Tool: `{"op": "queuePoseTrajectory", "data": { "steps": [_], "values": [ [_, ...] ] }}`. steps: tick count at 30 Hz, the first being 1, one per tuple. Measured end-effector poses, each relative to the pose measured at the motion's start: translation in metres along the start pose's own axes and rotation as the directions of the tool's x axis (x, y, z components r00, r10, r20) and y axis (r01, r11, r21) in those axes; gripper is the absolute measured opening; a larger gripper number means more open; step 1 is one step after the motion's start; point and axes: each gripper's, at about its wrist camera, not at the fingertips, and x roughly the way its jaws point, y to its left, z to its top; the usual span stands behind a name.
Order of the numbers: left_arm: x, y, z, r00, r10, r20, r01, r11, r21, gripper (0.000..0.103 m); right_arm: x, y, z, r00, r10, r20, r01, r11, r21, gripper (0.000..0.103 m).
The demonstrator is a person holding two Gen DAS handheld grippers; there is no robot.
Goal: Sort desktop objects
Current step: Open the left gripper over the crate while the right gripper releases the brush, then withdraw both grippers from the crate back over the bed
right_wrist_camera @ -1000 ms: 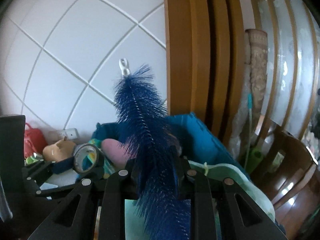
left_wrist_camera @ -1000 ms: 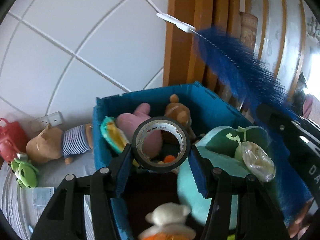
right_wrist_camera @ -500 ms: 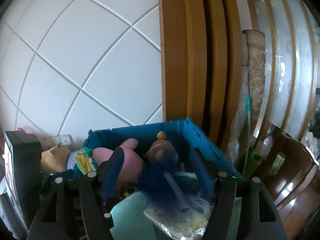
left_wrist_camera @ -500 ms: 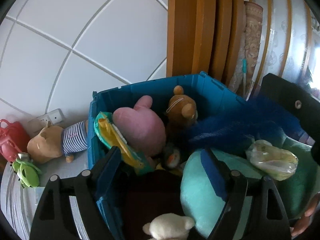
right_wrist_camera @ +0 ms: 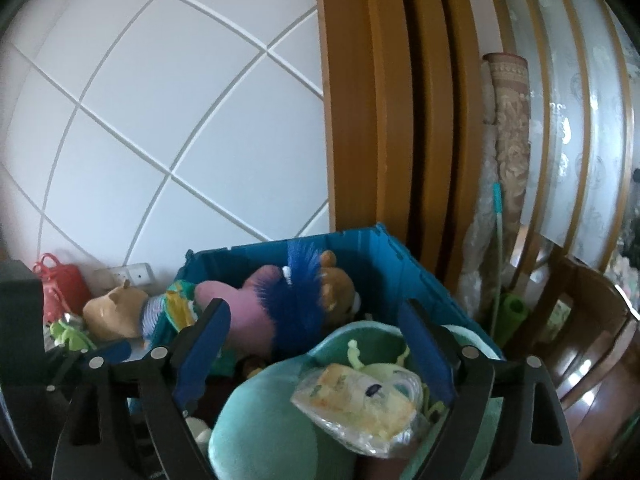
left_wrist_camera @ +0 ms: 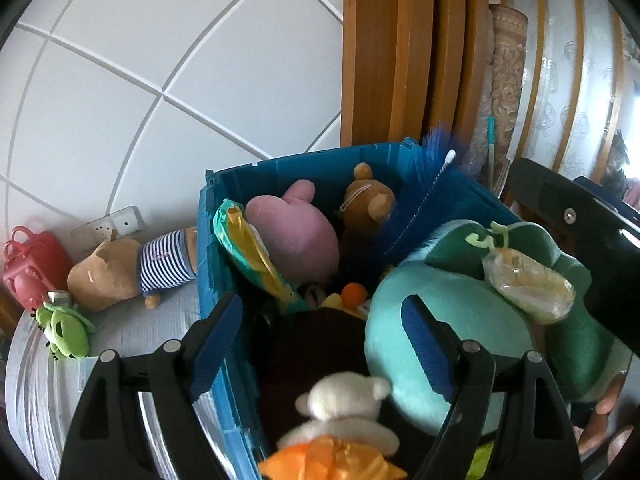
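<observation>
now the blue bottle brush (left_wrist_camera: 424,204) leans in the blue bin (left_wrist_camera: 280,168) — white tip up.

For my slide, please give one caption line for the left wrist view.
Open left hand-held gripper above a blue bin full of plush toys, blue bottle brush inside.

No text, brand, number or sign can be read in either view. The clear wrapped packet (right_wrist_camera: 362,404) at lower centre of the right wrist view carries a dark purple mark and pale printing, all too blurred to make out; in the left wrist view the same packet (left_wrist_camera: 528,282) at right shows only a faint smear. The striped shirt of the plush toy (left_wrist_camera: 160,258) at left has a small pale patch, too small to tell if it holds letters
</observation>
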Motion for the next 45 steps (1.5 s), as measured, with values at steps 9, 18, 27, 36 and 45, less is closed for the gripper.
{"op": "queuePoseTrajectory", "data": {
  "steps": [9, 18, 27, 36, 45],
  "values": [
    [-0.03, 0.001, -0.014, 1.0, 0.009, 0.027, -0.008, 1.0, -0.013, 0.082, -0.025, 0.007, -0.008, 1.0, 0.01, 0.019, -0.01, 1.0, -0.009, 0.089],
    [-0.059, 0.027, -0.033, 0.998, 0.04, 0.049, -0.037, 0.998, -0.055, 0.082, -0.05, 0.029, -0.024, 0.999, 0.043, 0.024, -0.042, 0.999, -0.024, 0.09],
    [-0.11, 0.115, -0.086, 0.99, 0.115, 0.078, -0.103, 0.985, -0.139, 0.094, -0.088, 0.112, -0.044, 0.99, 0.131, 0.051, -0.127, 0.99, -0.068, 0.102],
    [-0.163, 0.277, -0.189, 0.971, 0.235, 0.027, -0.222, 0.943, -0.249, 0.098, -0.114, 0.273, -0.098, 0.969, 0.248, 0.005, -0.246, 0.963, -0.109, 0.103],
    [-0.195, 0.427, -0.268, 0.927, 0.365, -0.089, -0.371, 0.855, -0.361, 0.098, -0.117, 0.414, -0.144, 0.928, 0.359, -0.104, -0.372, 0.911, -0.177, 0.103]
  ]
}}
